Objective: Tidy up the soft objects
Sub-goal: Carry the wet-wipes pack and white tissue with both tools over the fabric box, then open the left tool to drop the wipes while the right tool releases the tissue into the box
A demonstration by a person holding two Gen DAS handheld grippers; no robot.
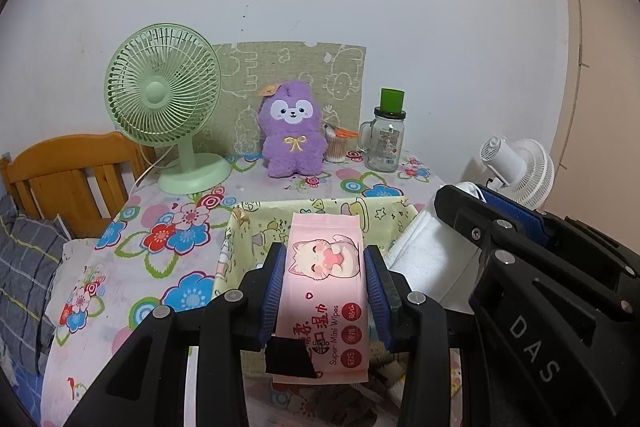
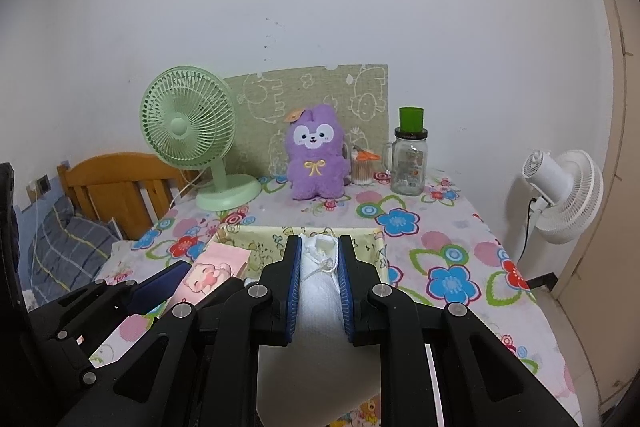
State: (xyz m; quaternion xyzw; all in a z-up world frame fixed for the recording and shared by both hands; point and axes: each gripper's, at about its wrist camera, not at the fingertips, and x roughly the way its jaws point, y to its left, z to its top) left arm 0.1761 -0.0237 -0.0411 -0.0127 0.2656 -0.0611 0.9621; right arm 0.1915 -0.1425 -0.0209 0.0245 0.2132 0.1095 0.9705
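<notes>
My left gripper is shut on a pink pack of wet wipes with a cat print, held above the near part of a yellow cartoon-print fabric basket. My right gripper is shut on a rolled white towel, held over the same basket. The towel shows in the left wrist view to the right of the wipes. The wipes show in the right wrist view to the left. A purple plush toy stands upright at the back of the table.
A green desk fan stands back left. A glass mug jar with green lid and a cotton swab tub stand back right. A white floor fan is off the table's right edge. A wooden bed frame lies left.
</notes>
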